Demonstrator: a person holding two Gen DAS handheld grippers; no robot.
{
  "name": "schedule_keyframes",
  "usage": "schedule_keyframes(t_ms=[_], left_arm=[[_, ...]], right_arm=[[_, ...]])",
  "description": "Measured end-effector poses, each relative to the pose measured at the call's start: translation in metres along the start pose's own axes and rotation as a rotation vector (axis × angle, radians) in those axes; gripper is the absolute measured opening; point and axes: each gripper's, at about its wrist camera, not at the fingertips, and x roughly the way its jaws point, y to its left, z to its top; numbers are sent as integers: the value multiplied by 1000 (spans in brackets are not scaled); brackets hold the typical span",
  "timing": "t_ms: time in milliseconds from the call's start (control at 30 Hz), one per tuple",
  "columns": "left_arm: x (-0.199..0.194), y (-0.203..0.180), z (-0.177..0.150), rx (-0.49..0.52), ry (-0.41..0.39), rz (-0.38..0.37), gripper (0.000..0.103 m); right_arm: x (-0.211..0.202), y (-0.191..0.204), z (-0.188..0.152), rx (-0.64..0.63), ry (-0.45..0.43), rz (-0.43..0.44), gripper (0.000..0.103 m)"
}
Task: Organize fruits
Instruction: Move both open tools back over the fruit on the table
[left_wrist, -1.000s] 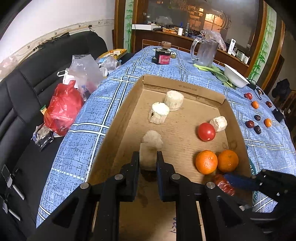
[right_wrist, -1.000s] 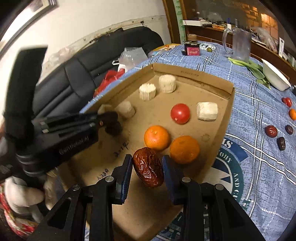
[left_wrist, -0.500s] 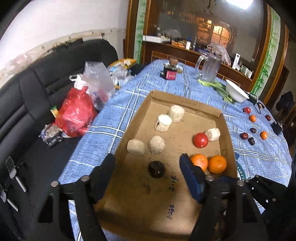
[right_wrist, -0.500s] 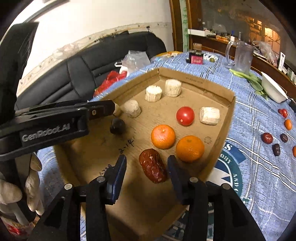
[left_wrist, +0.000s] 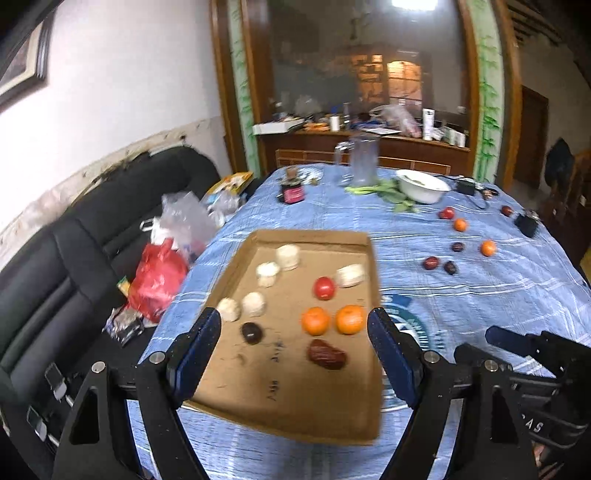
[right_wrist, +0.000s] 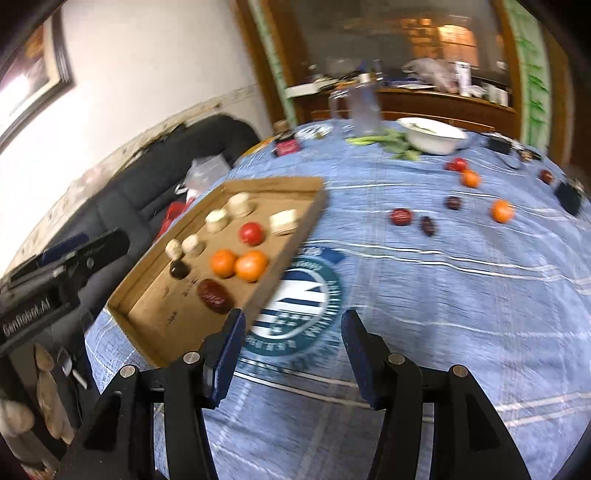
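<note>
- The left gripper (left_wrist: 293, 345) is spreading with nothing between its pads, above the cardboard tray (left_wrist: 364, 391).
- The right gripper (right_wrist: 291, 354) is likewise opening, empty.
- Sorted fruit lies grouped in the tray; the loose fruits (right_wrist: 502, 211) wait on the worktop (right_wrist: 443, 295), probably next.

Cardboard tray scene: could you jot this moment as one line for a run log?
left gripper: opening, empty | right gripper: opening, empty | cardboard tray: holds red date, two oranges, tomato | tablecloth: loose fruit remains

Readable markings

"GenRobot.AI" stands in white on the side of the left tool (right_wrist: 66, 273). Handwriting on the cardboard box (left_wrist: 280, 373) floor and the tablecloth (right_wrist: 443, 295) emblem lettering are illegible.
</note>
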Motion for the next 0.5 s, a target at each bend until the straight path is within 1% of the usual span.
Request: schedule_keyframes(t_ms=[33, 133, 267, 500], left_arm=[[-4, -7, 1, 10, -5, -8, 81], [-15, -27, 1, 43, -19, -14, 81], [-25, -50, 1, 84, -32, -19, 81], [-33, -77, -2, 142, -38, -33, 81]], right_arm=[[-6, -4, -1, 8, -9, -5, 61], [-26, -17, -6, 29, -41, -15, 63], [-44, -30, -11, 44, -68, -24, 64], [-57, -50, -17, 83, -87, -23, 65]])
